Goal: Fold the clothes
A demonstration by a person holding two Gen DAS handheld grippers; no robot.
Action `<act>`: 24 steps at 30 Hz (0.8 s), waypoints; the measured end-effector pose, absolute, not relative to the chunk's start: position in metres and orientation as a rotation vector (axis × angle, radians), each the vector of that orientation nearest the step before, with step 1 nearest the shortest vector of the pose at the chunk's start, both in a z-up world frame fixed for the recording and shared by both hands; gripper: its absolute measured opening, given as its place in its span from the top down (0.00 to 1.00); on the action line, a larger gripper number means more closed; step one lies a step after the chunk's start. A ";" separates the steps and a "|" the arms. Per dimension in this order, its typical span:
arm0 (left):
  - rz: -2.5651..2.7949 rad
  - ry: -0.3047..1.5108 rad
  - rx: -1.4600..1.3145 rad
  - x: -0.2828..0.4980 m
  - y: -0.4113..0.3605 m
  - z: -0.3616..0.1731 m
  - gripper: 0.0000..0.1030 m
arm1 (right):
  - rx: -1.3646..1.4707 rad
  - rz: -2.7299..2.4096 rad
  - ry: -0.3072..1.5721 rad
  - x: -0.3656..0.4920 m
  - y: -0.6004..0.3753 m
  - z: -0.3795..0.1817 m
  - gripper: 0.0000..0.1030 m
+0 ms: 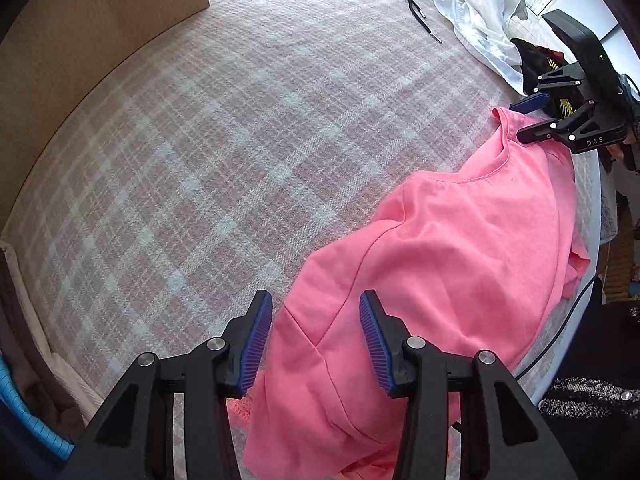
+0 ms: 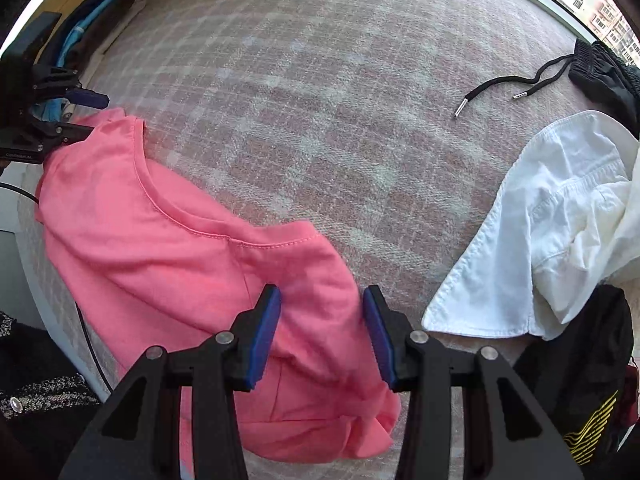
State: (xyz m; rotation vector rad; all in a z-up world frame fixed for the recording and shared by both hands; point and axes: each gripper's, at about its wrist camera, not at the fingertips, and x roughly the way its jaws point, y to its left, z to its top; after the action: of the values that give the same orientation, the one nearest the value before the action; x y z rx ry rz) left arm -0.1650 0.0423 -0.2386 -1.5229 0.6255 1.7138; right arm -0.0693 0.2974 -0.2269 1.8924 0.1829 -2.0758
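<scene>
A pink T-shirt [image 1: 448, 264] lies crumpled along the near edge of a pink plaid bed cover [image 1: 224, 152]; it also shows in the right wrist view [image 2: 192, 256]. My left gripper [image 1: 316, 340] is open, its jaws spread just above one end of the shirt. My right gripper [image 2: 320, 336] is open, jaws spread above the other end near the sleeve. Each gripper shows in the other's view, the right gripper [image 1: 528, 120] and the left gripper [image 2: 88, 116], both at the shirt's ends. Nothing is held.
A white garment [image 2: 544, 240] lies to the right, with a black garment with yellow print [image 2: 584, 396] below it. Black shorts with a drawstring [image 2: 600, 72] lie at the far right. Folded clothes [image 2: 88, 24] sit by the wooden headboard [image 1: 80, 52]. A cable [image 1: 556, 332] hangs off the bed edge.
</scene>
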 end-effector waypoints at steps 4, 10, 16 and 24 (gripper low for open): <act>1.714 0.643 -1.529 -0.169 0.053 -0.249 0.63 | 1.887 -2.068 0.144 -0.068 0.302 -0.227 0.59; 1.720 0.643 -1.506 -0.165 0.054 -0.251 0.98 | 1.860 -2.058 0.063 -0.067 0.310 -0.231 0.92; 1.836 0.522 -1.409 -0.155 0.029 -0.213 0.98 | 1.756 -2.177 0.093 -0.056 0.309 -0.193 0.94; 2.124 0.405 -1.187 -0.139 -0.021 -0.096 0.98 | 1.421 -2.444 0.190 -0.039 0.298 -0.070 0.95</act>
State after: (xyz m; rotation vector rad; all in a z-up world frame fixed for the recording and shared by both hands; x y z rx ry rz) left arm -0.1390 -0.0209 -0.0961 -1.1869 0.4054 2.1241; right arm -0.0388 0.2979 -0.0697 1.4211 0.1902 -2.4439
